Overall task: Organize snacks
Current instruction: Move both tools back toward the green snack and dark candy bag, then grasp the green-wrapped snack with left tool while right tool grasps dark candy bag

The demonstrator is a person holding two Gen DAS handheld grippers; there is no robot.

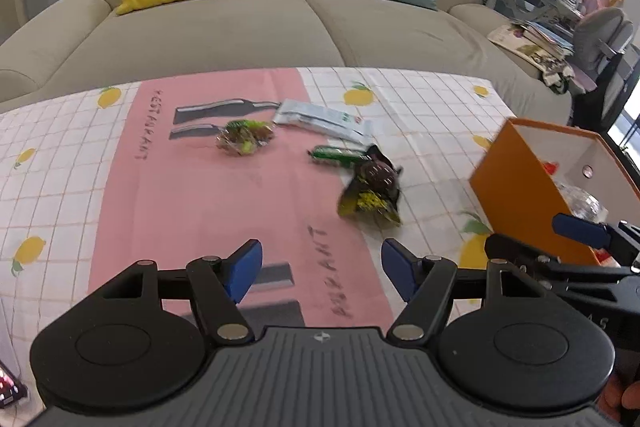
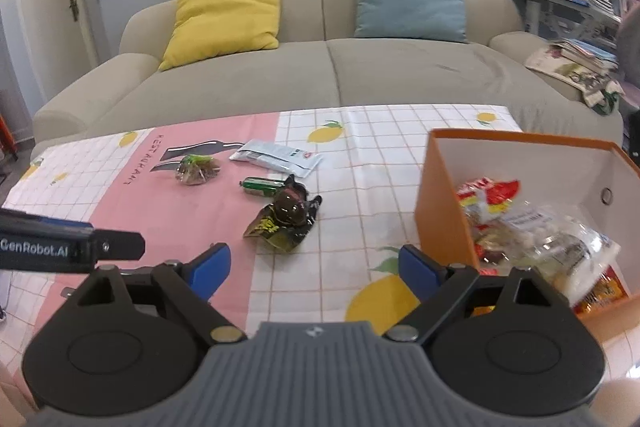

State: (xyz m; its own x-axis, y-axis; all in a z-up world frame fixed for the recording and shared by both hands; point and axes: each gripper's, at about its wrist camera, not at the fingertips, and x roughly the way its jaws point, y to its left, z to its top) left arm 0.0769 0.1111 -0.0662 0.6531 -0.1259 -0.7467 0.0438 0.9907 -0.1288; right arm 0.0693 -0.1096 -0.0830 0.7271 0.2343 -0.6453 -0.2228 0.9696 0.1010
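Four snacks are left on the lemon-print tablecloth [image 2: 360,147]: a black-and-yellow packet [image 2: 286,223] nearest, a green bar [image 2: 260,185] touching its far side, a clear candy bag [image 2: 198,169] far left, a white sachet [image 2: 276,157] beyond. The orange box [image 2: 440,211] at right already holds packets. Both the left gripper [image 1: 322,271] and right gripper [image 2: 314,269] are held spread, empty. A reach for the black-and-yellow packet is judged next; nothing blocks it, though the green bar may be nudged.
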